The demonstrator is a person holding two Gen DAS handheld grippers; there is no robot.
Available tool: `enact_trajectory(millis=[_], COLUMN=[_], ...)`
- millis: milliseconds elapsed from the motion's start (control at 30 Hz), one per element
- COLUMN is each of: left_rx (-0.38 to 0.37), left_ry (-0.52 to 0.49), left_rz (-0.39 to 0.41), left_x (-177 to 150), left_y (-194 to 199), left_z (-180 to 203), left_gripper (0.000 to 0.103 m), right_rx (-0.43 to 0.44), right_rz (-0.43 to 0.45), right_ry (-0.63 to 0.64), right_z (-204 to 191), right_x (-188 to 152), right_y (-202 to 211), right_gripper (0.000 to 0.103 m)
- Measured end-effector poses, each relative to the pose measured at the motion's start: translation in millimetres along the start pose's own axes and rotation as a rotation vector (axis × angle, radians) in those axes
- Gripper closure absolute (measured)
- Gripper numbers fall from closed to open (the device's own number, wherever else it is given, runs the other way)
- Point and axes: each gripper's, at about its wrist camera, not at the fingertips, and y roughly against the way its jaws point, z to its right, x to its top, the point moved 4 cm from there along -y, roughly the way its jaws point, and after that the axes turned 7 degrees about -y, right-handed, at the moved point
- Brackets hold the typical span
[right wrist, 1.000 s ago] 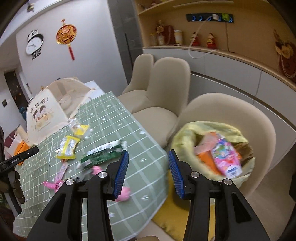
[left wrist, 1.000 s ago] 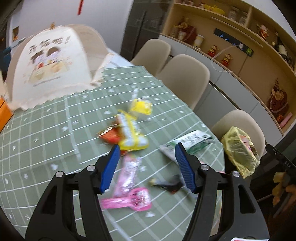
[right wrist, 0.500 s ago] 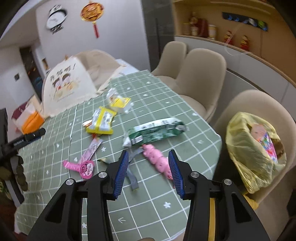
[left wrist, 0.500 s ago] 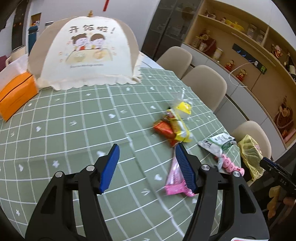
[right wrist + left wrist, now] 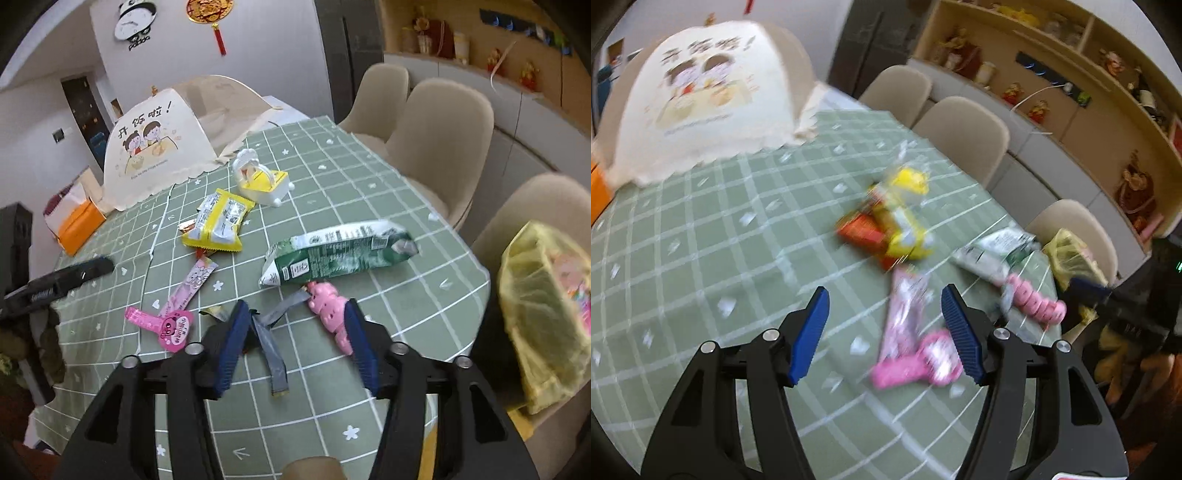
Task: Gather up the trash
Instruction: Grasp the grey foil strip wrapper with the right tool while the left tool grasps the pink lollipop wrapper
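Your desk wears a matt green grid-printed cloth; the green-and-white foil pouch and yellow plastic wrapper look glossy, the thin yellow plastic bag crinkled.

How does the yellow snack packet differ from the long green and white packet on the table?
The yellow snack packet is short and broad, while the long green and white packet is stretched out and clearly larger. The yellow one lies nearer the cream food cover; the green one lies nearer the table edge beside the chairs. Both lie flat on the green checked tablecloth, untouched by either gripper.
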Motion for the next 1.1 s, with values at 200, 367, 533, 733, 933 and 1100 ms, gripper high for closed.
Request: enact_trajectory(millis=[200,367,533,733,933,1100], left_rx=[-0.039,-0.061,-0.046,-0.045,-0.071,-0.119], left_ry=[0.069,-0.044,-0.040,0.041,0.029,-0.024], left_rz=[-0.028,-0.102,-0.139,-0.129,-0.137,-0.212], left_x=[31,18,-16,-33,-31,-38], left_y=[-44,-52,-32,-13,-18,-44], left_z=[3,18,4,-18,-15,5], left_gripper=[0.043,0.043,0.043,0.043,0.043,0.043], right_rx=[-0.088,-0.041,0.023,0.028,0.022,0.008], right_rz=[-0.007,-0.057,-0.108,-0.237,-0.188,-0.125], right_ry=[0.058,0.062,0.178,0.171,0.142,0.046], right_z=[8,11,-25,-37,-33,-7], right_x=[-12,-21,-21,-24,-19,-13], right_y=[0,-12,-43,-91,-66,-30], right_gripper=[0.051,0.051,0.051,0.076,0.085,0.086])
